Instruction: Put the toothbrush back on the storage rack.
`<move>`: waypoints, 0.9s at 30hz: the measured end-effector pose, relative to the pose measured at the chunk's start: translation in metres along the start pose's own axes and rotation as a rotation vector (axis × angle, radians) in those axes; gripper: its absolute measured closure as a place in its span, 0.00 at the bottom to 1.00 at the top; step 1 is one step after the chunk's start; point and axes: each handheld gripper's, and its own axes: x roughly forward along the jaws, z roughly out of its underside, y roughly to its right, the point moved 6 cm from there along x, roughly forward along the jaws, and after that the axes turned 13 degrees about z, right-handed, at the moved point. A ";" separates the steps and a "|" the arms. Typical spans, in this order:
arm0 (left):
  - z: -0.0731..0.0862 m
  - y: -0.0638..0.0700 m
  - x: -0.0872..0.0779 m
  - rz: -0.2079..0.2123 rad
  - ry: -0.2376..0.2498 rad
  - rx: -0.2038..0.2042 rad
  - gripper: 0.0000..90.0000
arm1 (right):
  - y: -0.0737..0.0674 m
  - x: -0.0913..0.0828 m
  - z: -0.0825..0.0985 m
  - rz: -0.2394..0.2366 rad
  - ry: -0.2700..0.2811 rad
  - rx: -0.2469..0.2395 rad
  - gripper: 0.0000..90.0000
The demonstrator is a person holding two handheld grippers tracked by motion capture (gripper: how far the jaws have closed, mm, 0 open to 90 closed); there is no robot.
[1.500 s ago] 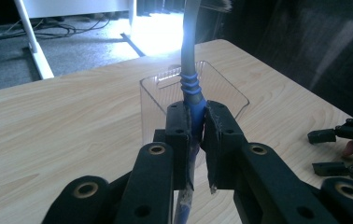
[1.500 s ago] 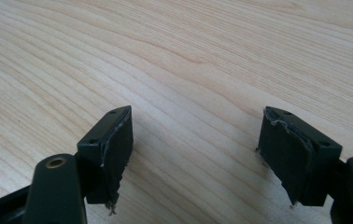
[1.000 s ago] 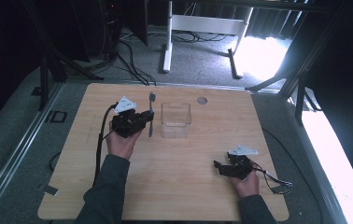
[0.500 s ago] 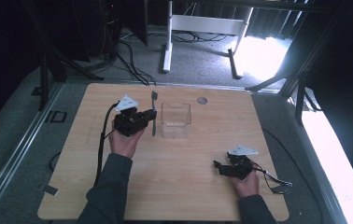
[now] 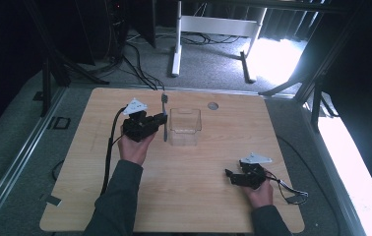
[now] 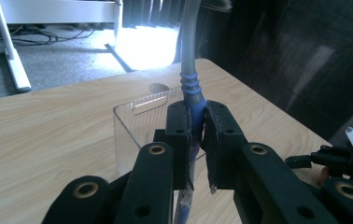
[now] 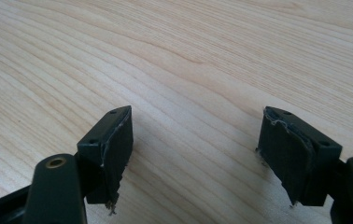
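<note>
I see the left gripper (image 5: 162,119) raised in the left hand (image 5: 135,147) at the far left of the table, its jaws clamped tight. The right gripper (image 5: 229,175) sits low in the right hand (image 5: 259,192), near right — jaws spread wide, pads (image 7: 118,149) apart.

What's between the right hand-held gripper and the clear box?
Bare tabletop in the high view: nothing lies between the right hand-held gripper and the clear box.

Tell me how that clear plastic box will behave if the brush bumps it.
The clear box looks thin-walled and empty, so it is probably light and would slide on the smooth table. Its broad base suggests it would skid rather than tip.
</note>
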 end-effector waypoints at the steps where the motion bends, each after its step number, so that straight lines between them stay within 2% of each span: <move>1: 0.000 -0.001 0.000 -0.001 -0.001 -0.003 0.90 | 0.000 0.000 0.000 0.000 0.000 -0.001 0.29; 27: -0.005 -0.011 0.007 0.007 0.077 -0.069 0.90 | 0.000 0.000 0.000 0.000 0.000 -0.001 0.29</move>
